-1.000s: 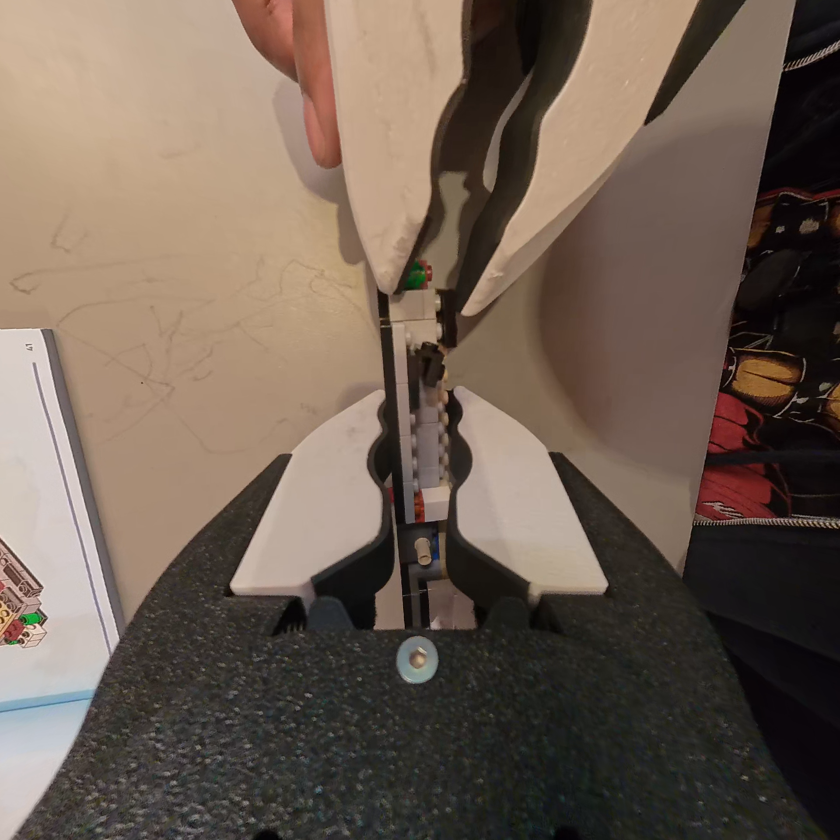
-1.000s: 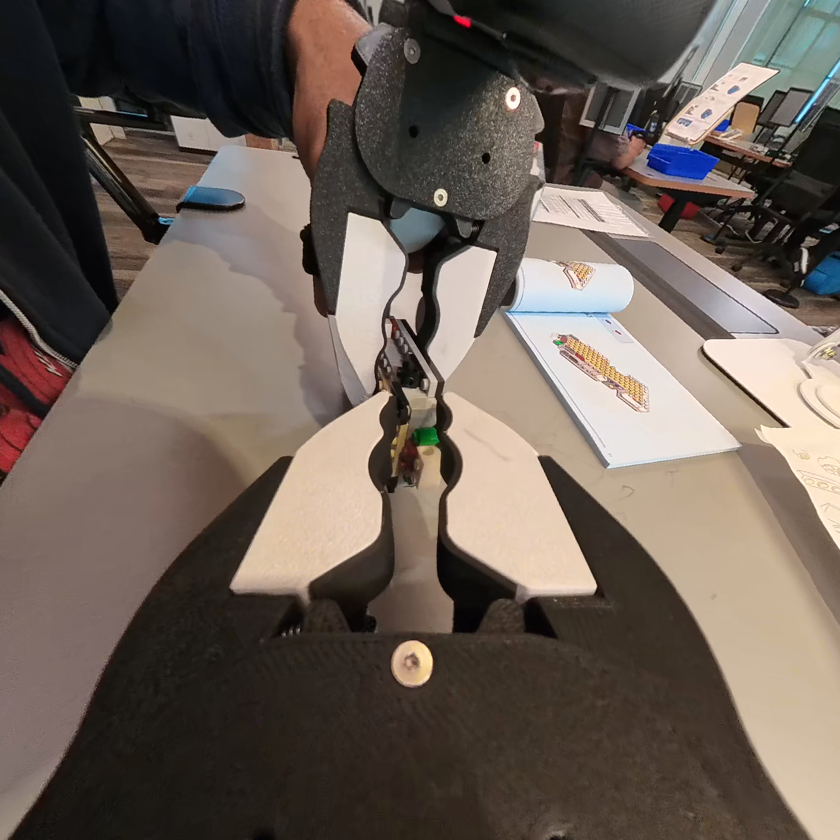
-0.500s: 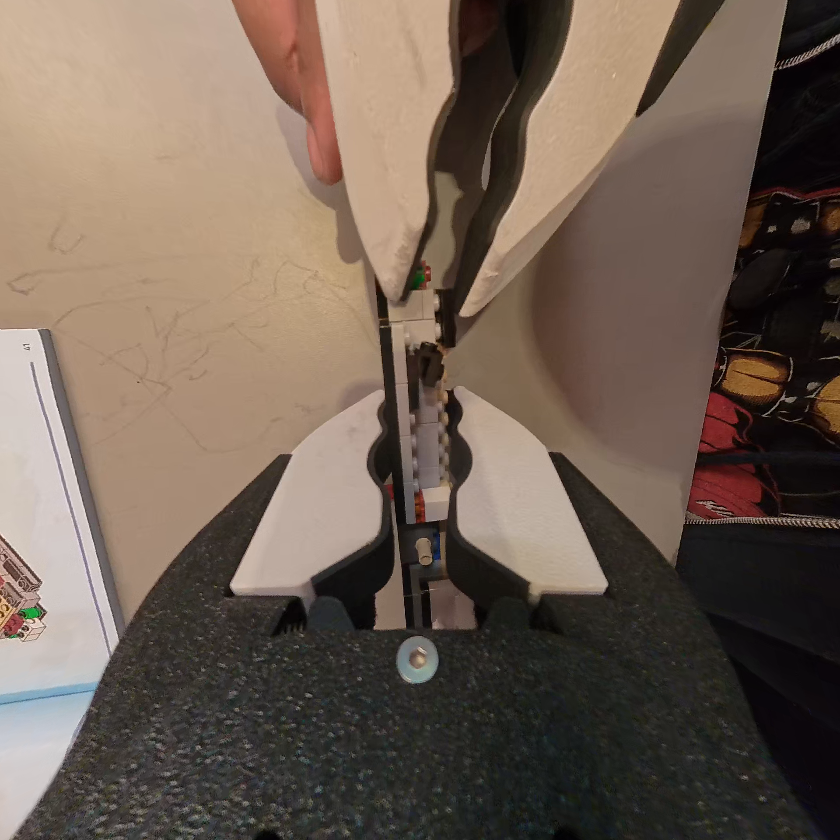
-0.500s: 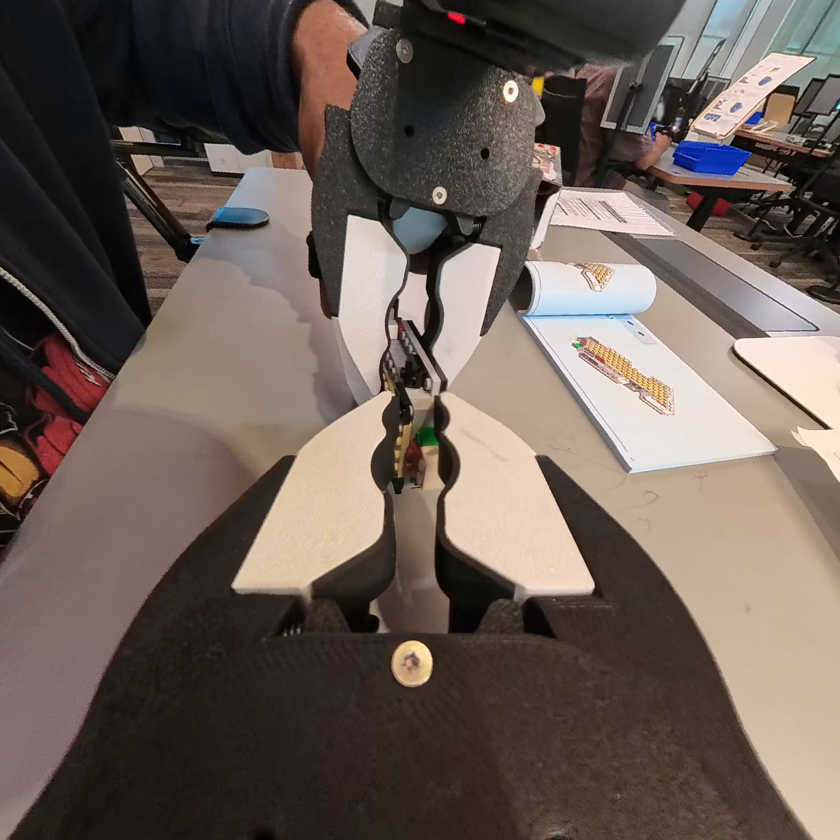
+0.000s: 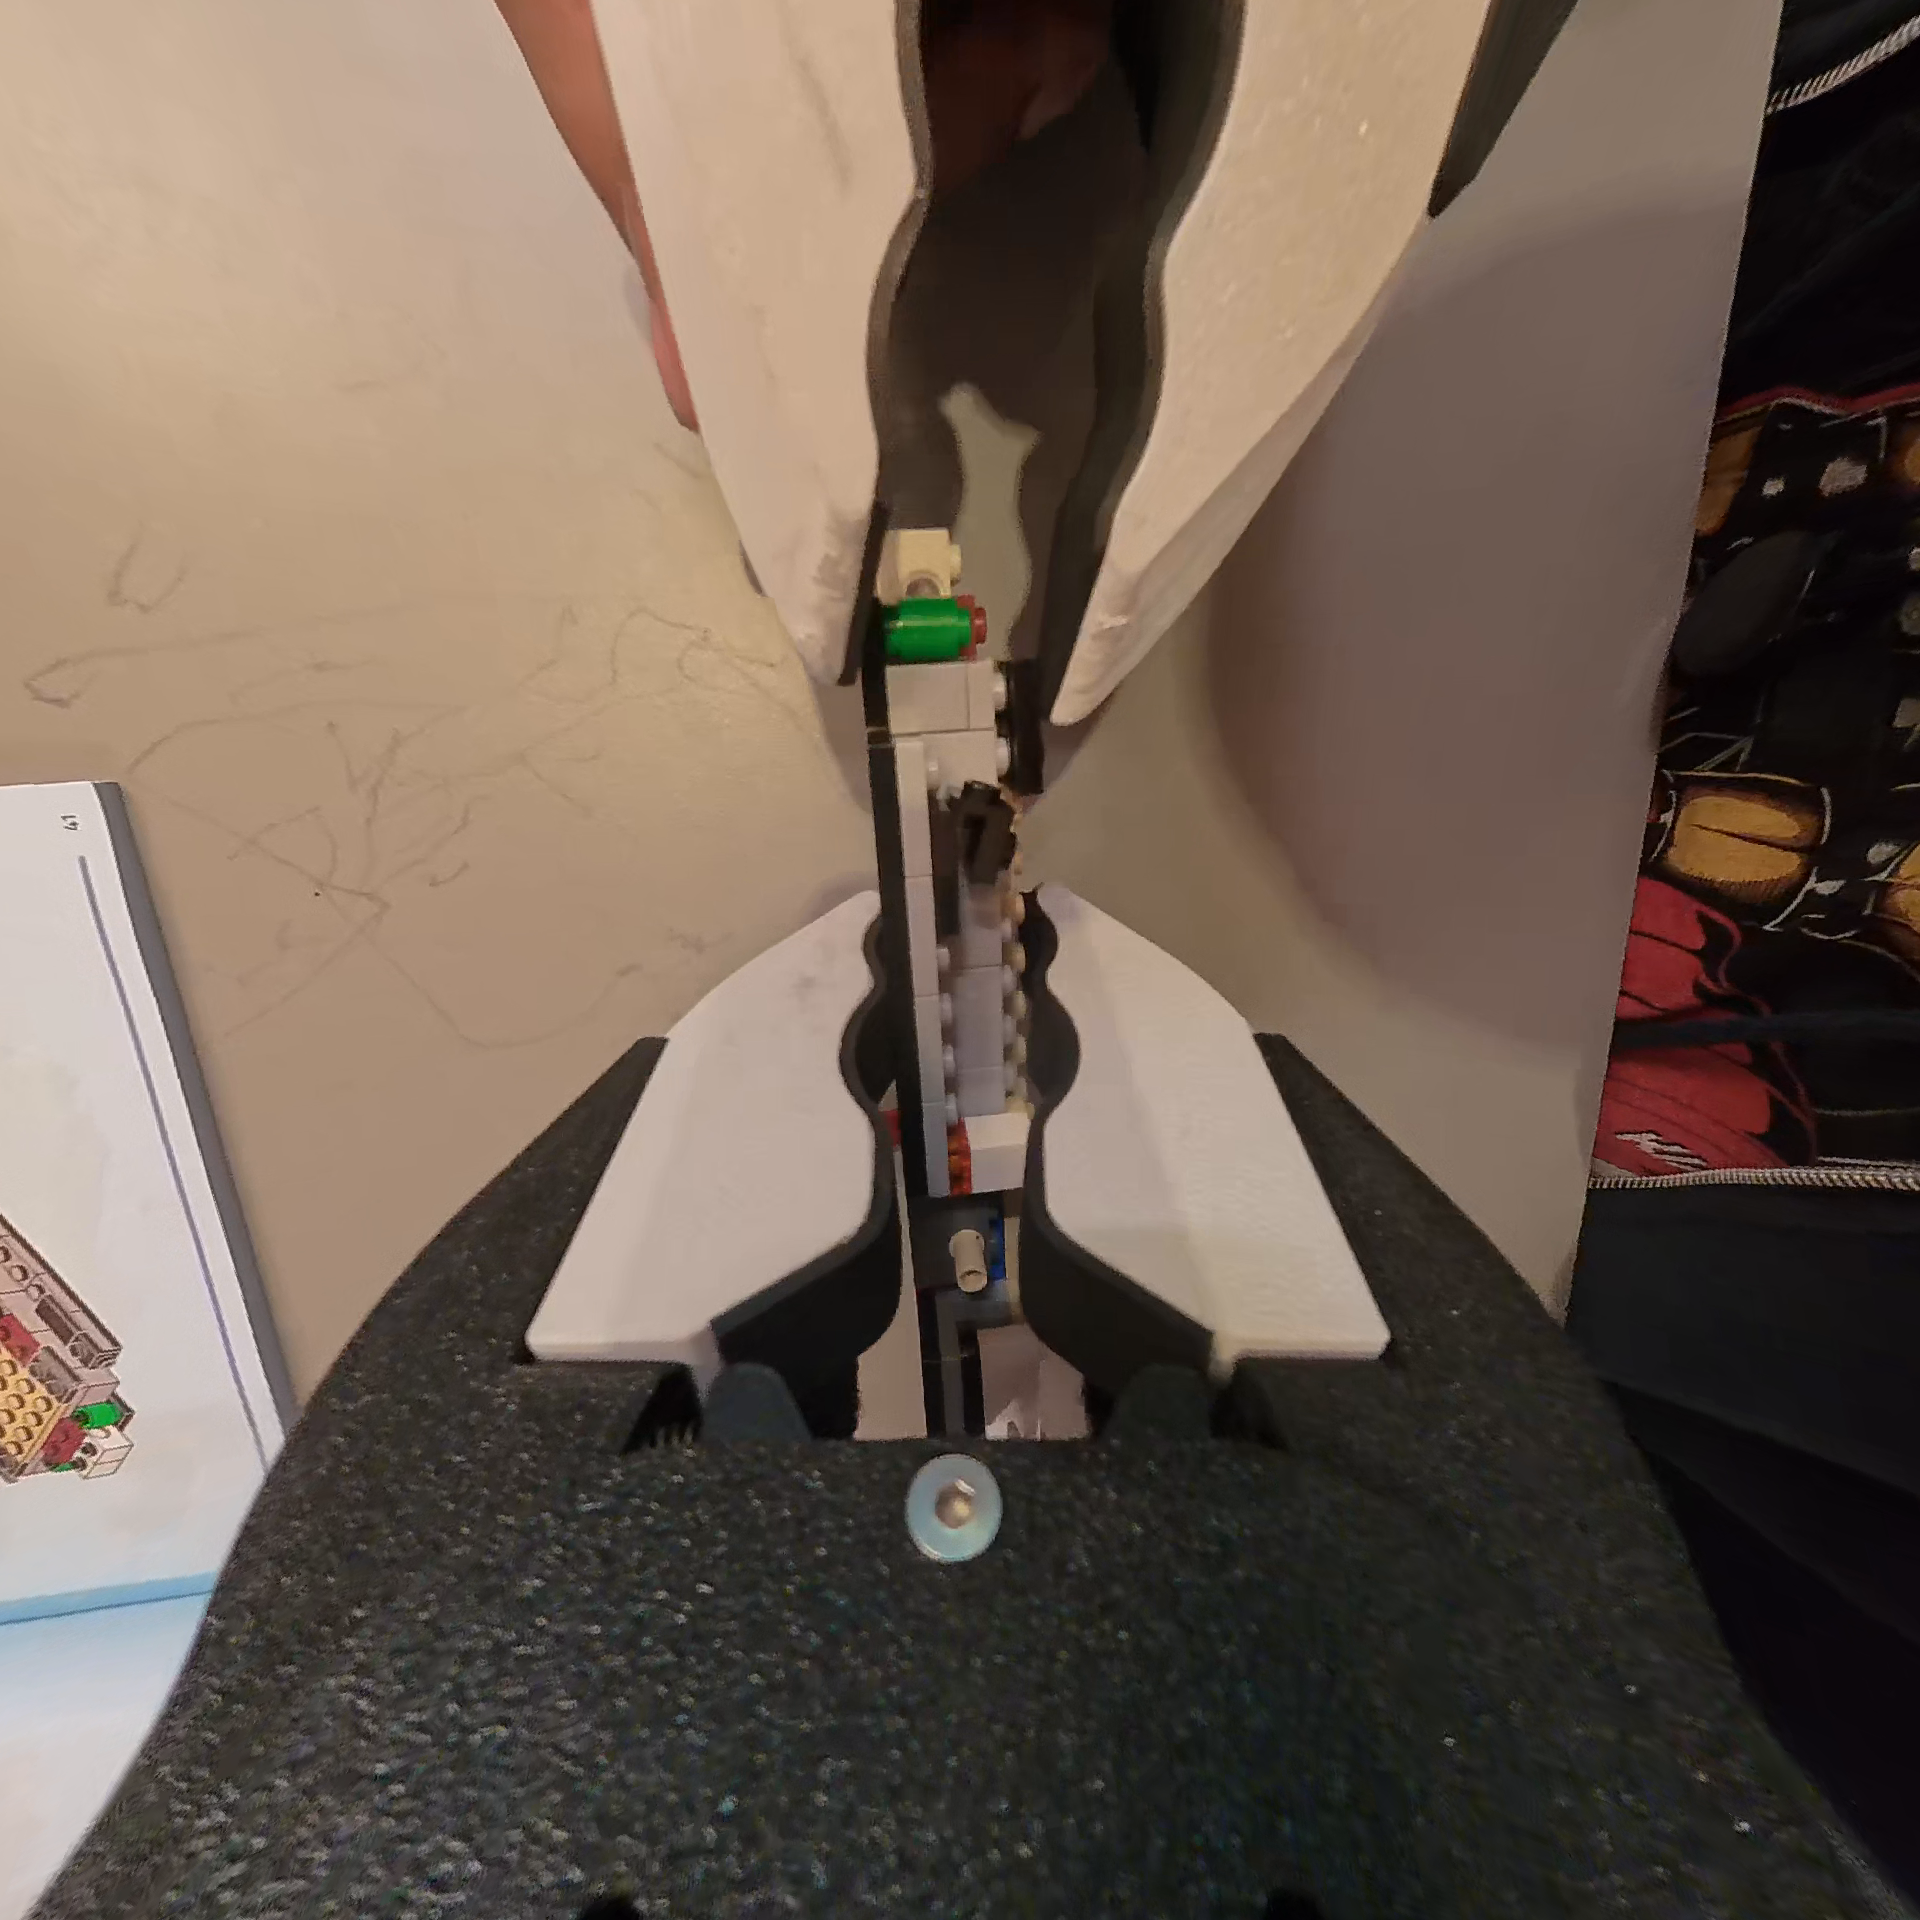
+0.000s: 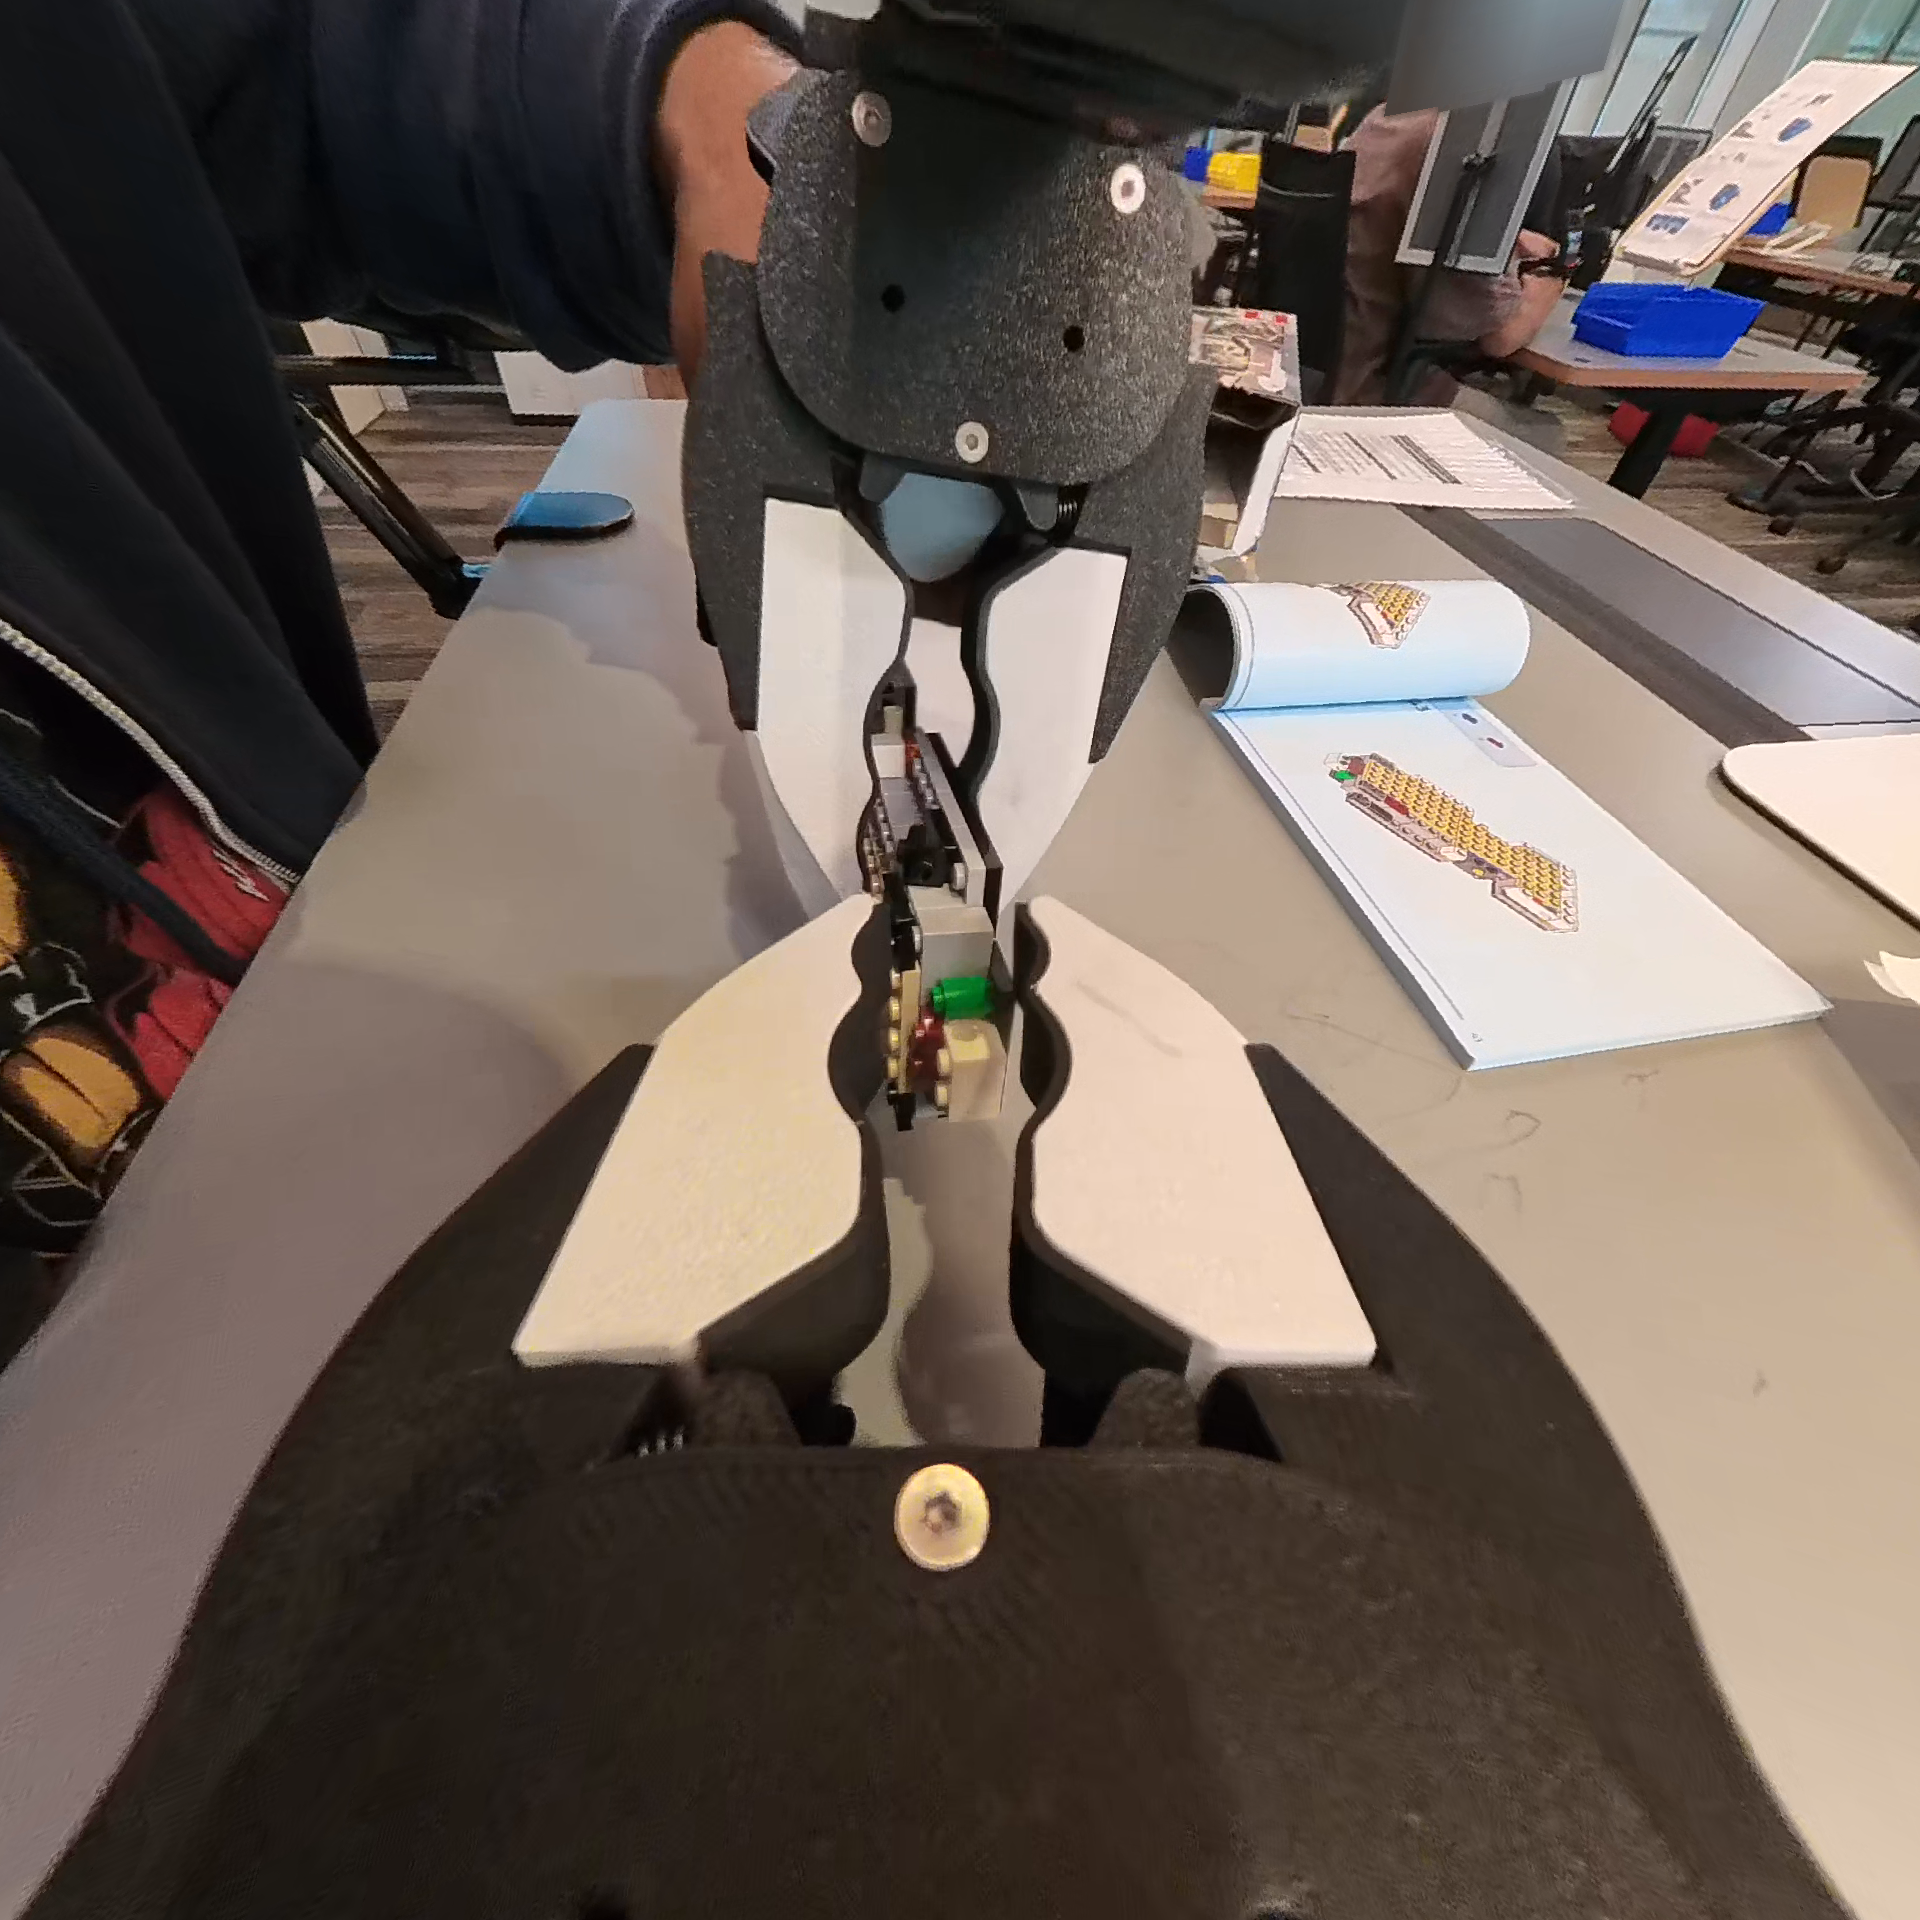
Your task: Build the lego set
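Two hand-held grippers clamp one long, narrow brick-built model above the grey tabletop [image 6: 520, 852]: the left hand-held gripper [image 5: 956, 914] grips its grey-and-black length, the right hand-held gripper [image 6: 940, 914] pinches the end with the green stud [image 6: 961, 995]. An open instruction booklet [image 6: 1507, 894] lies near. Keeping both grips square and pressing along the model's length would likely avoid bending it.

Left wrist view: looking steeply down along own tool [image 5: 956, 904] at the desk [image 5: 416, 520], very close. Right wrist view: looking forward, low over the desk [image 6: 520, 935], toward the room. Shared between both: the brick model [image 5: 945, 935] [image 6: 935, 977], the booklet [image 5: 94, 1195] [image 6: 1507, 883] beside it.
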A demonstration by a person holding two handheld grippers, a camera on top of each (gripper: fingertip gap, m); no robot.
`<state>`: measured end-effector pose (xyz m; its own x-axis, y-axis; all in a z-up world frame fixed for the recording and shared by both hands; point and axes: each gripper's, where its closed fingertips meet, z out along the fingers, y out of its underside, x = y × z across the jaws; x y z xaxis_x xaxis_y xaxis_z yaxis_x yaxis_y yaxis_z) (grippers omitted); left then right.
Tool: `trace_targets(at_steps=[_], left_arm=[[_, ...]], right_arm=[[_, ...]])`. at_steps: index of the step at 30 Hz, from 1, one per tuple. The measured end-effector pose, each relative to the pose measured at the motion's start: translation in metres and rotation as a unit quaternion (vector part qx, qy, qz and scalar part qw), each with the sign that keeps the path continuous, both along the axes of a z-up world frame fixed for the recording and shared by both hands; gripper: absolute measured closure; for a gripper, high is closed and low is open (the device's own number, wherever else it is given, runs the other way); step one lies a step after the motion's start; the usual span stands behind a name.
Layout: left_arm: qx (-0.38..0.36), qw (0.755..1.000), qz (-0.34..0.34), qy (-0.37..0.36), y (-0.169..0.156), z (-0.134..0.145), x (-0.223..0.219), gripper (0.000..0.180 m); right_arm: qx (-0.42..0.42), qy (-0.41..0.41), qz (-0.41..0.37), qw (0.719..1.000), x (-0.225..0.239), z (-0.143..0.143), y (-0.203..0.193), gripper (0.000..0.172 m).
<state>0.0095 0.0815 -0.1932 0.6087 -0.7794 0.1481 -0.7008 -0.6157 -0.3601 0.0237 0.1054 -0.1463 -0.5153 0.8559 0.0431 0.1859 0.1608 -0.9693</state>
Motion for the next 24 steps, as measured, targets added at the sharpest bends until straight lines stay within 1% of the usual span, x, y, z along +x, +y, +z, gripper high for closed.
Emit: trace_targets(at_steps=[1, 6, 13, 14, 15, 16, 19, 23, 24], left_arm=[[0.002, 1.0, -0.002, 0.004, 0.0, -0.0004, -0.0004, 0.159], [-0.004, 1.0, 0.001, 0.012, -0.0005, -0.0026, -0.001, 0.159], [-0.001, 1.0, 0.005, 0.016, 0.0012, -0.001, -0.0008, 0.159], [0.001, 1.0, 0.003, 0.018, 0.0014, -0.0008, -0.0004, 0.159], [0.004, 1.0, 0.005, 0.017, 0.0022, 0.0, 0.0005, 0.159], [0.003, 1.0, 0.003, 0.018, 0.0019, 0.0003, 0.0007, 0.159], [-0.003, 1.0, 0.005, 0.018, 0.0013, -0.0015, -0.0002, 0.159], [-0.011, 1.0, -0.001, 0.015, -0.0026, -0.0051, 0.0011, 0.159], [-0.013, 1.0, 0.001, 0.011, -0.0027, -0.0051, 0.0012, 0.159]], right_arm=[[0.0, -0.003, 0.0, 1.0, 0.0001, -0.0006, -0.0002, 0.15], [0.008, -0.011, -0.001, 1.0, 0.0, -0.0036, 0.0, 0.149], [0.025, 0.0, -0.004, 1.0, 0.0006, -0.002, 0.0002, 0.154], [0.025, 0.002, 0.001, 1.0, 0.0013, -0.0015, -0.0011, 0.156], [0.026, 0.006, 0.008, 1.0, 0.0025, -0.0008, -0.0035, 0.166], [0.029, 0.009, 0.008, 0.999, 0.0026, -0.0006, -0.0041, 0.167], [0.035, 0.005, 0.004, 0.999, 0.0016, -0.003, -0.0044, 0.166], [0.045, 0.0, -0.009, 0.999, -0.001, -0.0057, -0.0008, 0.149], [0.048, 0.002, -0.011, 0.999, -0.0013, -0.0053, -0.0004, 0.148]])
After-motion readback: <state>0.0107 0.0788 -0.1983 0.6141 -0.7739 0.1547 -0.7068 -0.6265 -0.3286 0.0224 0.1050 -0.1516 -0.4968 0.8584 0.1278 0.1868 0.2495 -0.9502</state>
